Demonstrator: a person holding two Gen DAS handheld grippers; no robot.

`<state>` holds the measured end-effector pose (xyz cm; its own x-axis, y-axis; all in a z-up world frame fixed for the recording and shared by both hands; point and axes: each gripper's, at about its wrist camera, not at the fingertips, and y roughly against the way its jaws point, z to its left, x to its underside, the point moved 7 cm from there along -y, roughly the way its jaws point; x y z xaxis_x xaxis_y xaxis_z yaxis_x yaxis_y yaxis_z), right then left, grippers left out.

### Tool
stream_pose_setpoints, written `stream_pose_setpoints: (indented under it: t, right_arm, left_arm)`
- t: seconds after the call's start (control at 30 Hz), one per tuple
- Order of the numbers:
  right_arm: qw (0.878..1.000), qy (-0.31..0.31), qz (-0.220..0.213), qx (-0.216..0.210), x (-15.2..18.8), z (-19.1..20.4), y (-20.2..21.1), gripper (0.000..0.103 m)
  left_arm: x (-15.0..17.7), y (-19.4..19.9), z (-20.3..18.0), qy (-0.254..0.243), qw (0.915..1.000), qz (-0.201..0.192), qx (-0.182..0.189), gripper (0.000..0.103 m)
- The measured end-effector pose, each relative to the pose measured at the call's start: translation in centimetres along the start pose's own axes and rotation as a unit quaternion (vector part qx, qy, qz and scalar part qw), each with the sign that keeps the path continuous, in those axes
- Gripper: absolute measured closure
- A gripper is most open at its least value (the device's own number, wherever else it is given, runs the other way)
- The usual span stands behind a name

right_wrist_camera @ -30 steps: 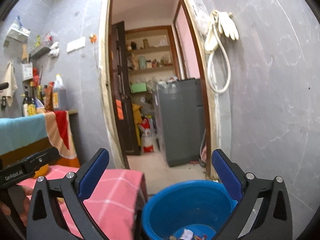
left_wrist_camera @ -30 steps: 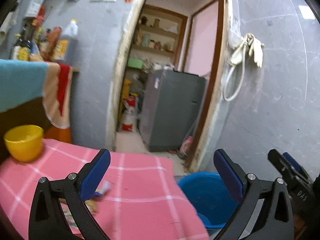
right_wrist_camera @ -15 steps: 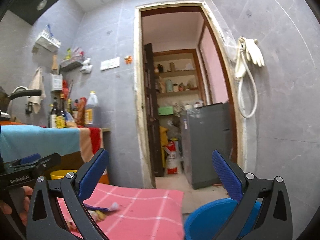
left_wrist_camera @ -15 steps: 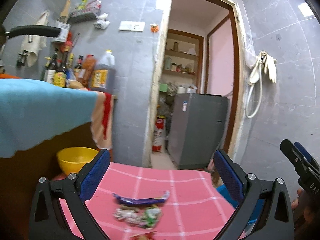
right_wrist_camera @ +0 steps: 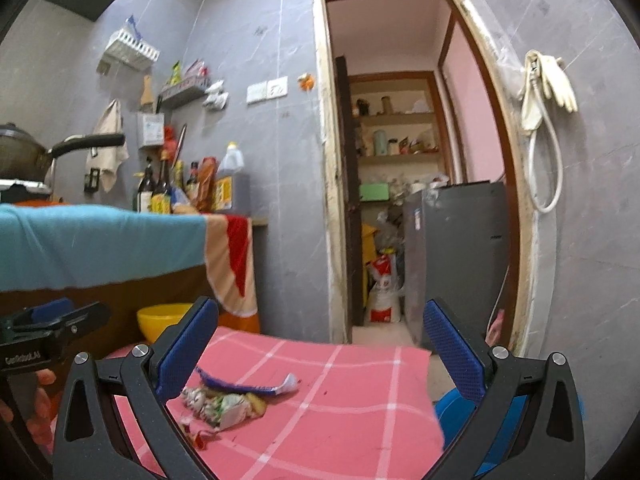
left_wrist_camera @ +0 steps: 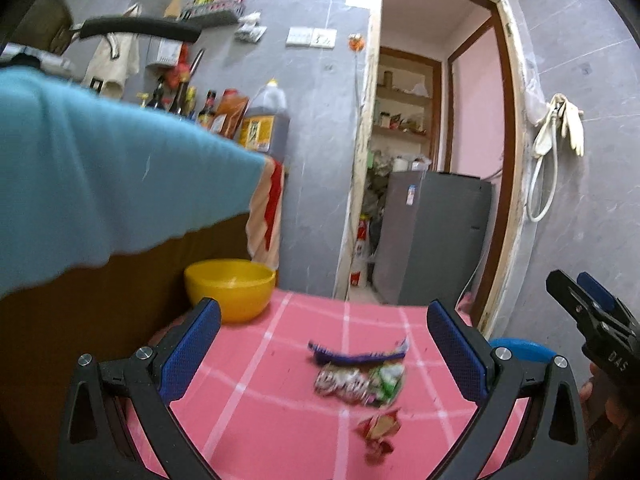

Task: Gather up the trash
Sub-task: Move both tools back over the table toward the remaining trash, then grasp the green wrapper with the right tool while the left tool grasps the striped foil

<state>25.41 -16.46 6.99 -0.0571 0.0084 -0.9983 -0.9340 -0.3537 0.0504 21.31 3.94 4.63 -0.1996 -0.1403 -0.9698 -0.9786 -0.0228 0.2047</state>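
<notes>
Left tongs (left_wrist_camera: pixel 324 340) and right tongs (right_wrist_camera: pixel 320 336), both spread wide and empty, hover above crumpled wrappers (left_wrist_camera: pixel 360 380) on the pink-clothed counter (left_wrist_camera: pixel 280 420); blue bucket (right_wrist_camera: pixel 452 404) beside it.

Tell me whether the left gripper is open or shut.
Open: the left gripper has blue-padded fingers spread wide, holding nothing, with the crumpled wrappers lying on the pink checked cloth between them.
</notes>
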Motion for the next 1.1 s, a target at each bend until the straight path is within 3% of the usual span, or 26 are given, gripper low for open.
stream_pose_setpoints:
  t: [0.2,0.43,0.7,0.8,0.97,1.1]
  right_arm:
    - [0.999,0.004,0.051,-0.019,2.5,0.4,-1.4,0.0]
    - [0.993,-0.005,0.113,-0.032,4.9,0.5,-3.2,0.0]
    - [0.98,0.001,0.187,-0.067,7.0,2.4,-6.0,0.001]
    - [0.975,0.011,0.21,-0.078,7.8,3.4,-7.0,0.01]
    - [0.965,0.024,0.244,-0.098,8.8,4.5,-8.4,0.028]
    - [0.955,0.019,0.274,-0.115,9.5,4.9,-9.8,0.05]
  left_arm:
    - [2.9,-0.8,0.9,0.02,0.9984,0.053,-0.001,0.002]
    - [5.0,-3.0,1.3,0.036,0.9908,0.131,-0.002,0.002]
    - [5.7,-5.5,1.5,0.038,0.9831,0.179,0.012,0.004]
    - [6.2,-6.4,1.3,0.04,0.9789,0.198,0.029,0.011]
    - [6.8,-7.9,1.0,0.05,0.97,0.23,0.061,0.035]
    - [7.5,-9.0,0.8,0.068,0.9617,0.252,0.084,0.047]
